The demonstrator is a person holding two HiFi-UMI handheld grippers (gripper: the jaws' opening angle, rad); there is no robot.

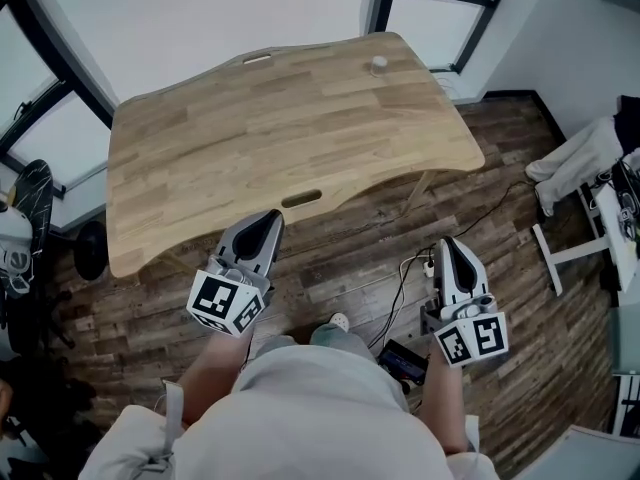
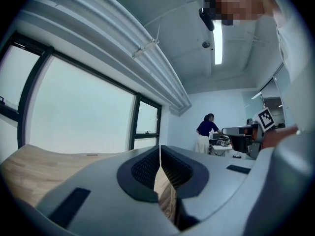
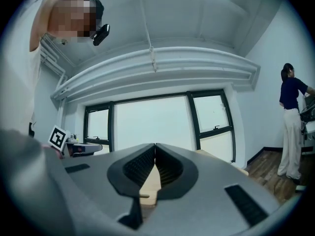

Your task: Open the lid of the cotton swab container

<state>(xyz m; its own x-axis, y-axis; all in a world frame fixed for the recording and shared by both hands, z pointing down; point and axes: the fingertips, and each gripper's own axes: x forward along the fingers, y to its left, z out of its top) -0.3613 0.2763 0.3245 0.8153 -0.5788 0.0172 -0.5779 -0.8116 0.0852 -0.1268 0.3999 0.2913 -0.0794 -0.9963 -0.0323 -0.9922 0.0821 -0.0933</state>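
My left gripper (image 1: 268,220) and right gripper (image 1: 447,245) are clenched on nothing, short of the near edge of the table (image 1: 250,138); the cotton swab container (image 1: 378,65), I think, stands near its far right corner.

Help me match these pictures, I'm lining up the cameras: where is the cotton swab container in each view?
Head view: the cotton swab container stands near the far right corner of the wooden table, upper middle of the picture.
Left gripper view: not in it.
Right gripper view: not in it.
Shared landmark: the wooden table, lower left in the left gripper view, right of centre in the right gripper view.
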